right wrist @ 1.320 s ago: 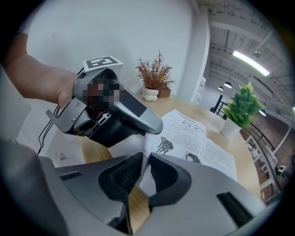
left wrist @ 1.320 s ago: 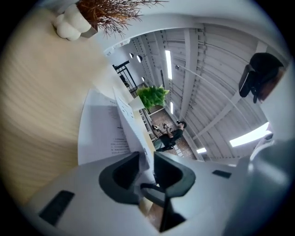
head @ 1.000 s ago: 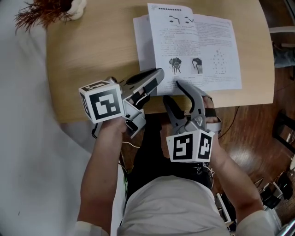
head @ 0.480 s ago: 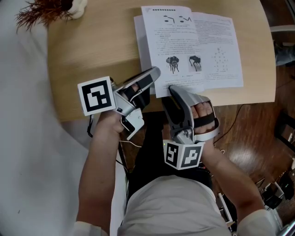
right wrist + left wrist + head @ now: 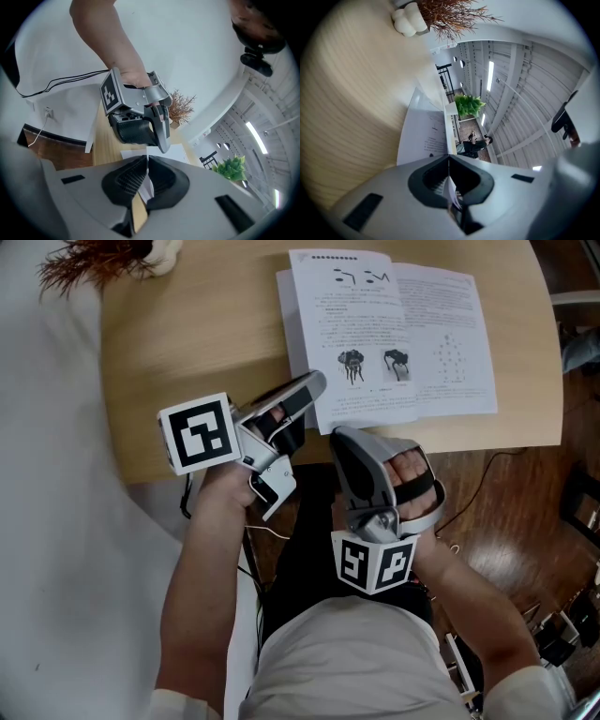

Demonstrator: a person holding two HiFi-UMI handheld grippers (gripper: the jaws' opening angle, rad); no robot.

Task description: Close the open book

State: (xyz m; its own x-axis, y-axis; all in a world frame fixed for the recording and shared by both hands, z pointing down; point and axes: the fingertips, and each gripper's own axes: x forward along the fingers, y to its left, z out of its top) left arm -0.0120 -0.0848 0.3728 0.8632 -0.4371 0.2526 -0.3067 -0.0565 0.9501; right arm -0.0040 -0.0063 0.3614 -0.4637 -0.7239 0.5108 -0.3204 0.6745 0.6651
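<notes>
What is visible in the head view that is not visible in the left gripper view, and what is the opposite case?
Only the head view: the whole two-page spread of the open book, the person's forearms, and the floor. Only the left gripper view: a green plant, ceiling lights, and a page pinched between the shut jaws of the left gripper. Both: the open book, the wooden table, the dried branches.

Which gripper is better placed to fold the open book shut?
Right, probably: the right gripper has just closed its jaws on a near page edge of the open white paper book, ready to swing it over; the left gripper pinches the left edge.
</notes>
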